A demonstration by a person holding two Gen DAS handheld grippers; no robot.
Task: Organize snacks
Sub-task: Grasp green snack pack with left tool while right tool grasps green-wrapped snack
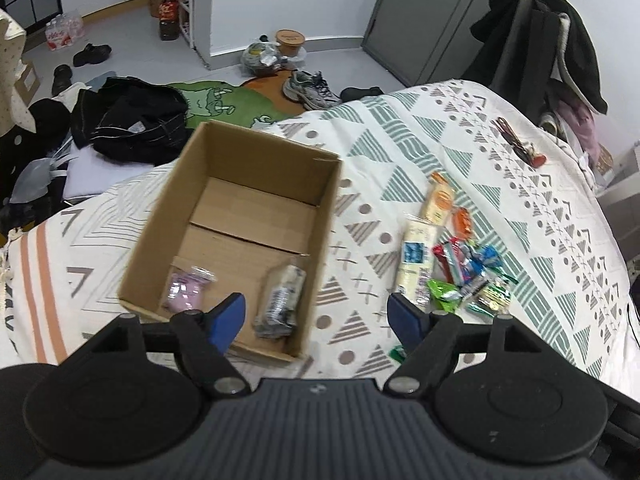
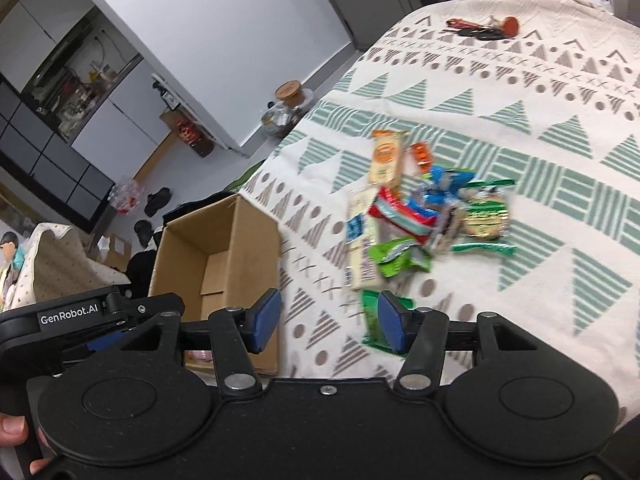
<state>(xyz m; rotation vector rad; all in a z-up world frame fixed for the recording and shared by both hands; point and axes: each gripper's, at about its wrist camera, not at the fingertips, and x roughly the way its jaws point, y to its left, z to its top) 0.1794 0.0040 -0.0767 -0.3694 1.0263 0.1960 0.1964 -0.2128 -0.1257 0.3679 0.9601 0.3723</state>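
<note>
- Snack pile (image 2: 424, 216): on bedspread (image 2: 560, 140), right of cardboard box (image 2: 208, 248).
- Green packet (image 2: 374, 326): beside right gripper (image 2: 324, 322), whose fingers are spread, empty; nearer arm.
- Left gripper (image 1: 316, 320): spread, empty, over box edge.

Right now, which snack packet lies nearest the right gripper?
The green packet lying alone just ahead of the right gripper; the other packets sit heaped farther up the bedspread.

Open cardboard box (image 1: 240, 216) sits upright on the bedspread, holding a pink packet (image 1: 185, 290) and a grey packet (image 1: 280, 300). Loose snack pile (image 1: 452, 256) lies just beside it.
</note>
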